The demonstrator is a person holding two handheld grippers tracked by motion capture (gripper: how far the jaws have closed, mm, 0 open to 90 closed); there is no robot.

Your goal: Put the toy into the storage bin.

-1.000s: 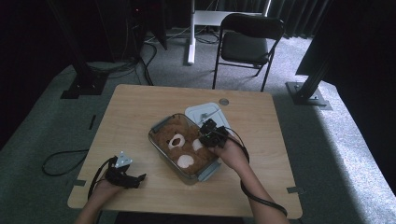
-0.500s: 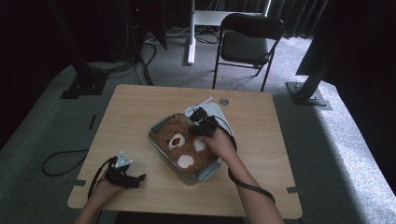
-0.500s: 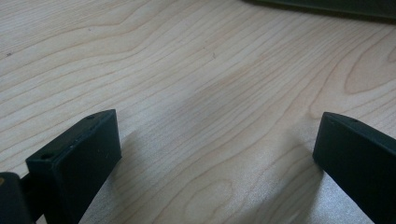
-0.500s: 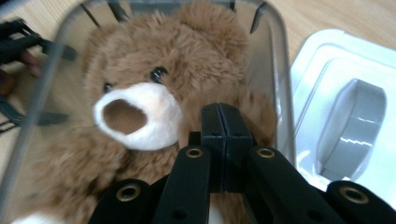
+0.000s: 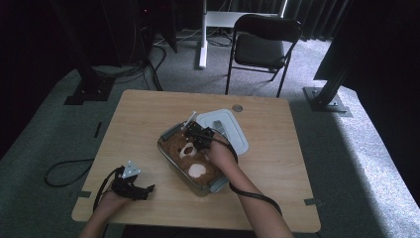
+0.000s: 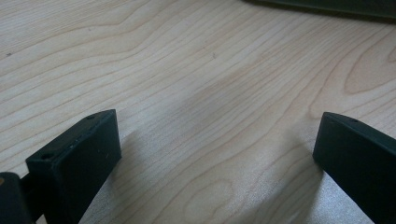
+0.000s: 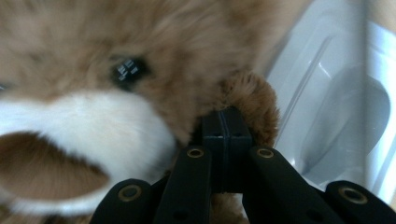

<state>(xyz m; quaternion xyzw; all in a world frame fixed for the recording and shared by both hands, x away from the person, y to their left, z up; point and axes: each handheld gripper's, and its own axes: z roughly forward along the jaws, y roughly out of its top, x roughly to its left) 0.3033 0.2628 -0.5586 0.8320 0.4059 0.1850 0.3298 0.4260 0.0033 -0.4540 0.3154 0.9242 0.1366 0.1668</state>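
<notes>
A brown teddy bear (image 5: 190, 159) with a white muzzle lies face up in a clear rectangular container (image 5: 166, 137) at the table's middle. My right gripper (image 5: 194, 133) reaches over the bear's head. In the right gripper view my right gripper (image 7: 223, 122) is shut, its joined tips pressed against the bear's brown ear (image 7: 254, 100); whether fur is pinched I cannot tell. The bear's eye (image 7: 127, 69) and muzzle (image 7: 88, 126) sit to the left. My left gripper (image 5: 144, 191) rests near the table's front left, and in its own view my left gripper (image 6: 217, 135) is open over bare wood.
A white lid (image 5: 225, 130) lies flat just right of the container, seen as pale plastic (image 7: 336, 102) behind the ear. A small round disc (image 5: 237, 107) sits near the far edge. A folding chair (image 5: 265, 47) stands beyond the table. Cables trail off the left edge.
My right gripper has moved left from the container's right side and sunk onto the bear's head. The left gripper has stayed where it was.
</notes>
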